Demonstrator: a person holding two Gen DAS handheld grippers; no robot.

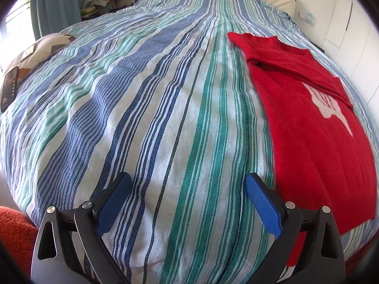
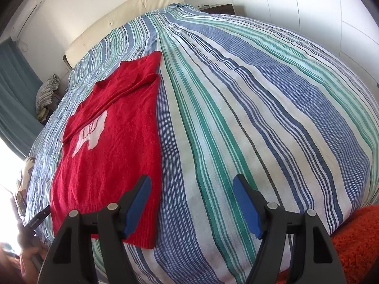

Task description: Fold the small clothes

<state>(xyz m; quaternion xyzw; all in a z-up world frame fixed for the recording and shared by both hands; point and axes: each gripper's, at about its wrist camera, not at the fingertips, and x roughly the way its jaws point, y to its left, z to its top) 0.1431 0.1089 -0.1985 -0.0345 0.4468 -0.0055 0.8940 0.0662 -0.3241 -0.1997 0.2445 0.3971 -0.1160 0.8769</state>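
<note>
A red knitted sweater (image 1: 312, 127) with a white motif lies flat on the striped bedspread (image 1: 165, 108), both sleeves folded across its chest. In the left wrist view it is at the right; in the right wrist view the sweater (image 2: 111, 151) is at the left. My left gripper (image 1: 188, 189) is open and empty, hovering over bare bedspread just left of the sweater's hem. My right gripper (image 2: 191, 190) is open and empty, just right of the sweater, its left finger (image 2: 137, 203) above the hem corner.
A cream headboard (image 2: 113, 23) stands at the far end of the bed. A patterned cushion (image 1: 35, 52) and a dark remote (image 1: 9, 87) lie at the bed's left edge. Orange fleece (image 2: 355, 241) hangs at the near edge. White wardrobe doors (image 2: 319, 4) are at the right.
</note>
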